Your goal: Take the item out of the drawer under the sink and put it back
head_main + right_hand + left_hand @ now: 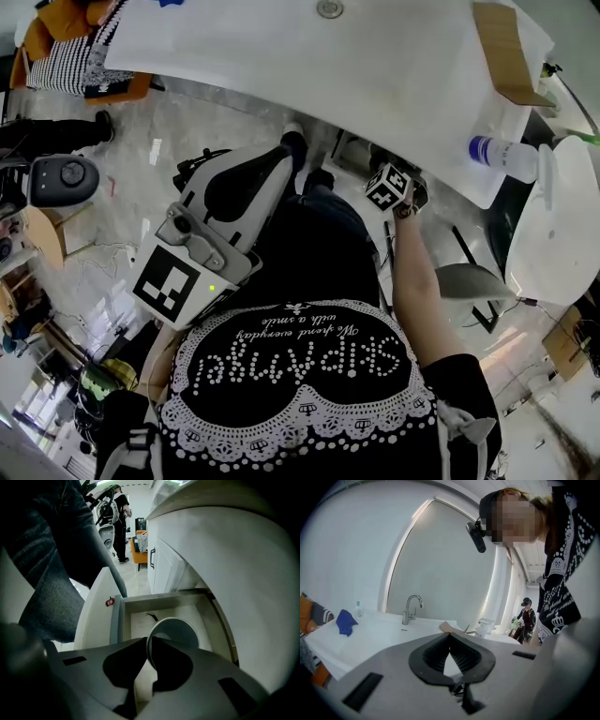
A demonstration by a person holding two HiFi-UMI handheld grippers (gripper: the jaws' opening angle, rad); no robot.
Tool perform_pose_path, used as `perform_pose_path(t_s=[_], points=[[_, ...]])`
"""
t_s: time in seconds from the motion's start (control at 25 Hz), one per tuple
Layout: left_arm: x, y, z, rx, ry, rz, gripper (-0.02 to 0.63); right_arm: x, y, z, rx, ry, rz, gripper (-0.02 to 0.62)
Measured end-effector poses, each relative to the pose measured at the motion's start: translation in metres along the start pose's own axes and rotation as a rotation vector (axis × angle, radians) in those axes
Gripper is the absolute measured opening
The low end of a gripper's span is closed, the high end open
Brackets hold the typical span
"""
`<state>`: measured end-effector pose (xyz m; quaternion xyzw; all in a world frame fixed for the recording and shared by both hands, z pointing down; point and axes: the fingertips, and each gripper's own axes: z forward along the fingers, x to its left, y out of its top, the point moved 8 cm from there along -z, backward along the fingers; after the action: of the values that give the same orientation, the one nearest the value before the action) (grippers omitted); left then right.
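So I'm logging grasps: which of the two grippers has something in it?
The right gripper: its fingers pinch the rim of a white bowl above the open drawer. The left gripper has its fingers together on nothing.

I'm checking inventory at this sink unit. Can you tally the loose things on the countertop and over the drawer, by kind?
Blue cloth: 1
Bottle: 2 (small clear one, white one with blue band)
Cardboard piece: 1
White bowl, pinched by the right gripper over the drawer: 1
Total: 5
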<state>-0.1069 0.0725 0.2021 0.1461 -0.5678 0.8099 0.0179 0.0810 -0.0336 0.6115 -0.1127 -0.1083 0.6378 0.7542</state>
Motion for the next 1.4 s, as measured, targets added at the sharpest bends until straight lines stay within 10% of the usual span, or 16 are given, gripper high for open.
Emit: perform_pose_path(t_s=[1.4], points=[[-0.008,-0.008,-0.018,-0.066,-0.035,-0.039,0.005,0.002,0.006,-0.034,-0.057,0.008,0.125,0.046]])
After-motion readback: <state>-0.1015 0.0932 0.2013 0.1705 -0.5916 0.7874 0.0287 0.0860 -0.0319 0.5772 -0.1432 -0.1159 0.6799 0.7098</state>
